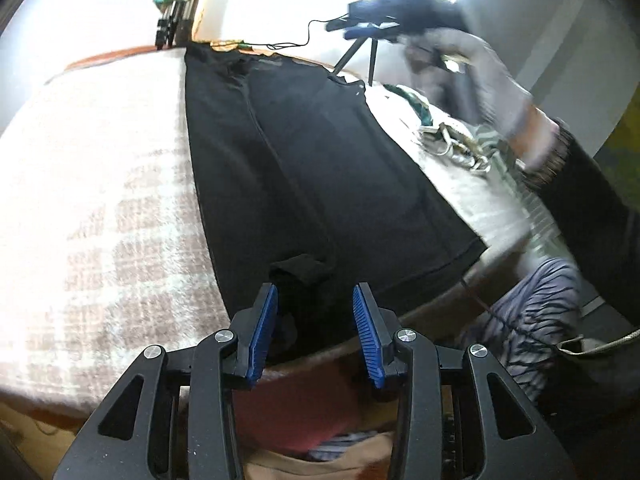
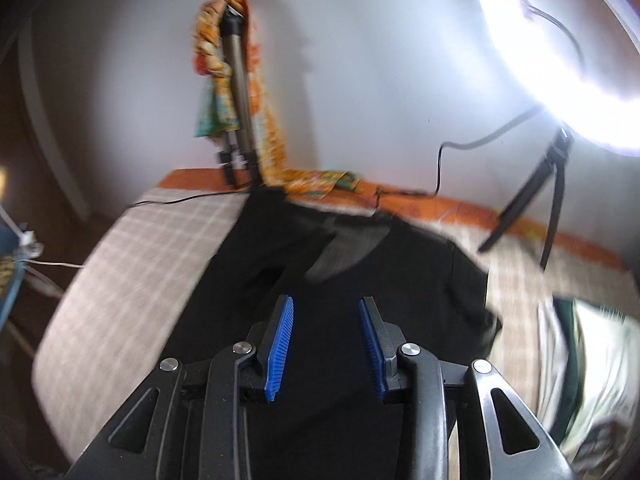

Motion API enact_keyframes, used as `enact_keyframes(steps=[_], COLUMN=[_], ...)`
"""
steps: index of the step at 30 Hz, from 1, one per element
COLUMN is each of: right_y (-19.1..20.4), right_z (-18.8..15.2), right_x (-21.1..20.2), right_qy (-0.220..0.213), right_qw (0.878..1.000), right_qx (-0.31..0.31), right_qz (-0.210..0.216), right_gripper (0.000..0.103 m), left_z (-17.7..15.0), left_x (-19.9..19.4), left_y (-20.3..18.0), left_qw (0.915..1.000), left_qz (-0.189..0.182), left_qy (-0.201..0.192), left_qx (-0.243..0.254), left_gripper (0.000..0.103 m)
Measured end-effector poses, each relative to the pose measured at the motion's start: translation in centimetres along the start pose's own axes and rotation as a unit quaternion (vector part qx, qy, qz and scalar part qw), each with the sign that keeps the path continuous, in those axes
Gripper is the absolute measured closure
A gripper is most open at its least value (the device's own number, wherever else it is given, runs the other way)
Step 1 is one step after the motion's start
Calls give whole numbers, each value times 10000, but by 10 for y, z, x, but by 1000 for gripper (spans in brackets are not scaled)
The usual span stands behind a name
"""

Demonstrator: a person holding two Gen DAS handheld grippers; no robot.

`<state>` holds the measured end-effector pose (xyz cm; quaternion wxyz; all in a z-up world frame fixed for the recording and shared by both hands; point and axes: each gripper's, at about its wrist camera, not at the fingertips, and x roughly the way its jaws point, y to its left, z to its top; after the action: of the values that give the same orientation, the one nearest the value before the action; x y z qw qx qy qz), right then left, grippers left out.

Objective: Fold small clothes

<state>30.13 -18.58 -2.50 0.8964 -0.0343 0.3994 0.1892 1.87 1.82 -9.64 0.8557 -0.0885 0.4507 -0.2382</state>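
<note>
A black soft cloth garment is lying flat and long on a worktop covered with a pale checked woven cloth. The garment is reaching from the near edge to the far edge, where an orange strip of the worktop is showing.

The left tongs are hanging over the near end of the garment. Their blue ribbed pads are standing partly open, and a small folded black flap is sitting between them, but the pads are not pressing on it. The right tongs are also partly open and are holding nothing; they are hovering above the middle of the garment, and that picture is blurry.

Behind the worktop a plain white wall is standing. A bright round ring lamp on a thin black tripod is shining at the far right. A grey metal pole stand is leaning against the wall, with an orange patterned scarf hanging over it. A thin black wire is running along the far edge. On the right, a heap of white and green clothes is lying just beside the garment.
</note>
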Motion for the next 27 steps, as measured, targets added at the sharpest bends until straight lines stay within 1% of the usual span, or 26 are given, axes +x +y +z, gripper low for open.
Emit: enact_keyframes(steps=[1, 2, 4, 6, 10, 12, 14, 16, 18, 19, 20, 22, 23, 24, 27], right_y=[1, 1, 1, -2, -11, -17, -25, -33, -43, -49, -55, -62, -66, -68, -77], right_z=[-11, -23, -46, -65, -91, -101, -107, -109, -109, -111, -112, -113, -114, -115, -115], right_x=[-11, -19, -37, -51, -70, -80, -88, -95, -100, -102, -104, -106, -107, -109, -114], right_qy=[-23, -46, -86, -119, -207, -276, -317, -384, -459, -479, -487, -501, -512, -523, -566], right_qw=[10000, 9999, 9998, 9997, 9996, 9995, 9993, 9990, 9984, 9980, 9977, 9972, 9969, 9967, 9960], right_qx=[16, 31, 40, 76, 109, 107, 175, 237, 334, 402, 465, 557, 597, 622, 692], right_qz=[71, 122, 180, 223, 174, 73, 72, 48, -7, -13, 0, 0, -1, -2, -17], right_gripper=[68, 68, 68, 68, 68, 68, 68, 67, 67, 67, 66, 66, 66, 66, 66], left_z=[1, 2, 4, 3, -8, -17, -27, -33, -35, -34, -32, -27, -23, -20, -10], left_x=[1, 4, 12, 19, 24, 26, 27, 26, 20, 16, 11, 5, 3, 3, 14], left_y=[-1, -1, -2, -6, -23, -36, -47, -51, -50, -49, -46, -43, -41, -40, -42], left_qw=[10000, 10000, 9999, 9997, 9983, 9967, 9948, 9948, 9963, 9973, 9979, 9972, 9968, 9966, 9962], left_qz=[23, 58, 48, -47, -346, -432, -507, -437, -406, -343, -212, 83, 156, 191, 308], left_qy=[3, 13, 59, 127, 225, 286, 351, 323, 180, 59, -141, -436, -559, -596, -541], left_qx=[23, 44, 84, 187, 402, 623, 807, 864, 734, 651, 601, 598, 554, 531, 616], left_gripper=[61, 60, 60, 60, 60, 60, 60, 60, 60, 60, 60, 60, 60, 60, 60])
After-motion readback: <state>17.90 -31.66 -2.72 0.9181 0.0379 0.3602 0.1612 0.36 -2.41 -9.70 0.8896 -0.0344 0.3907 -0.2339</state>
